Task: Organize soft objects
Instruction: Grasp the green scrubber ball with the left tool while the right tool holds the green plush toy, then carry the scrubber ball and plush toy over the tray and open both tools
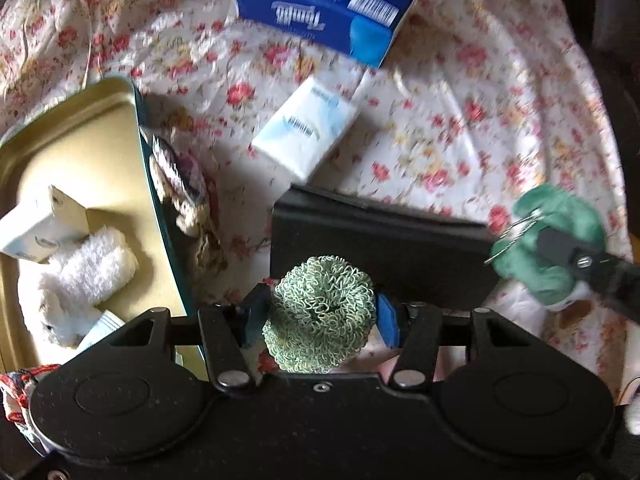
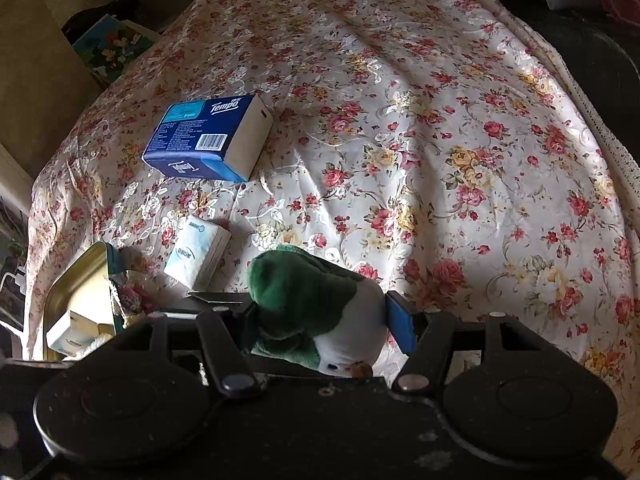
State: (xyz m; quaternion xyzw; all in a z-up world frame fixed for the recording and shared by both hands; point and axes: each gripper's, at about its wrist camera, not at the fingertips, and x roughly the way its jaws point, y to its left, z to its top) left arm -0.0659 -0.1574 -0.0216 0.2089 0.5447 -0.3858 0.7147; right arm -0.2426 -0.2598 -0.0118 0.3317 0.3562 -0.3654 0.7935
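**Two soft loads pinched, both easy to lose**

The left claw has its blue pads pressed into the sides of a pale green, curly-looped fabric ball, low in the middle of the left wrist view; the loops are springy, so a shallow pinch could let the ball squirt out on the way to the gold metal tin at the left edge; the tin already holds a white fluffy toy and a small white tissue pack, so space is tight and a careless drop may bounce off its rim.

The right claw grips a green-and-white plush toy at lower centre of its view; most of the toy bulges beyond the pads and could sag free.

A black flat case lies just beyond the ball on the floral-cloth surface, where a low carry might snag; the white tissue packet and the blue tissue box wait above centre.
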